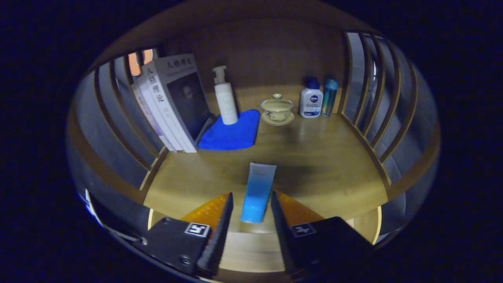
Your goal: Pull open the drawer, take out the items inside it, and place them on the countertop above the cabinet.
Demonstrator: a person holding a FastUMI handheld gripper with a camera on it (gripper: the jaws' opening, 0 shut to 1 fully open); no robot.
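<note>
The gripper [251, 204] holds its jaws spread, with the blue tube [257, 192] between its fingers but not pinched; the tube lies on the wooden countertop [314, 157], well before the books [173, 102].

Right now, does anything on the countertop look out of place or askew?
The books lean instead of standing straight, and the pump bottle stands on the edge of the blue cloth, slightly tilted. The blue tube sits between the gripper fingers, which are open around it. No spill or damage shows.
</note>
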